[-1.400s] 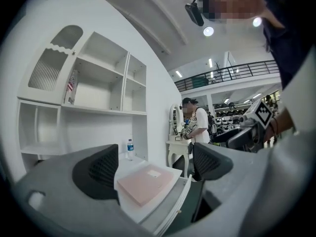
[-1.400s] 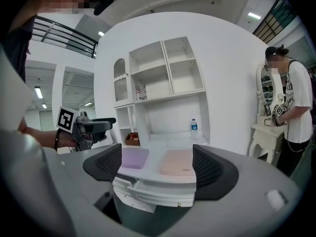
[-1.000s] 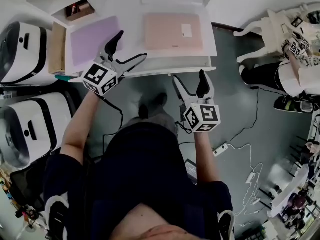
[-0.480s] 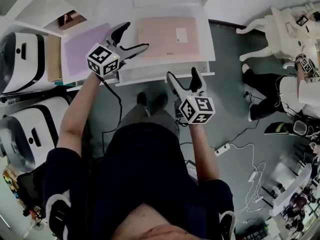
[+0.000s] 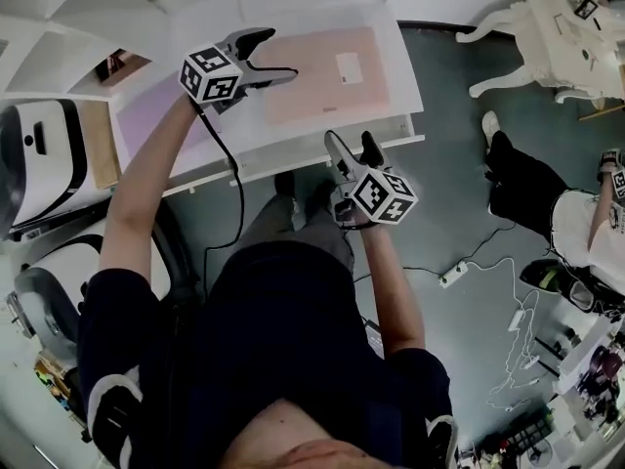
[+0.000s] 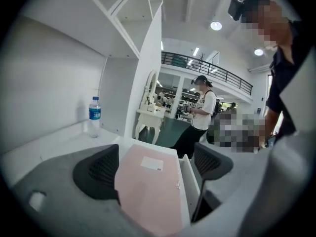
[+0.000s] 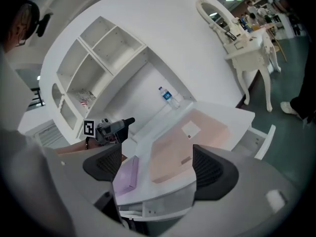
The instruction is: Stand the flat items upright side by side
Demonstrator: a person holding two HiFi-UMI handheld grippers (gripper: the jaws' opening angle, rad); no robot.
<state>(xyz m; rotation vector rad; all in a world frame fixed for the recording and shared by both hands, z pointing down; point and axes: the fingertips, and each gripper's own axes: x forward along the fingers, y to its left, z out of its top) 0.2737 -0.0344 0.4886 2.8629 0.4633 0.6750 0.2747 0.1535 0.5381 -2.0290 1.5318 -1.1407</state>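
A pink flat item (image 5: 327, 71) with a small white label lies flat on the white desk (image 5: 391, 8). To its left, a purple flat item (image 5: 156, 120) also lies flat, partly hidden by my left arm. My left gripper (image 5: 276, 54) is open over the pink item's left edge. The pink item (image 6: 148, 186) shows between its jaws in the left gripper view, and I cannot tell whether they touch. My right gripper (image 5: 352, 143) hangs open and empty off the desk's front edge. The right gripper view looks across the pink item (image 7: 187, 137) and the purple item (image 7: 127, 174).
A water bottle (image 6: 94, 115) stands at the desk's back by the white shelf wall. White appliances (image 5: 39, 159) sit at the left. A white dressing table (image 5: 562, 32) and a person (image 5: 562, 208) are at the right. Cables (image 5: 469, 267) lie on the floor.
My left gripper has moved forward and right, from the purple item over to the pink item's left edge. My right gripper has closed in on the desk's front edge.
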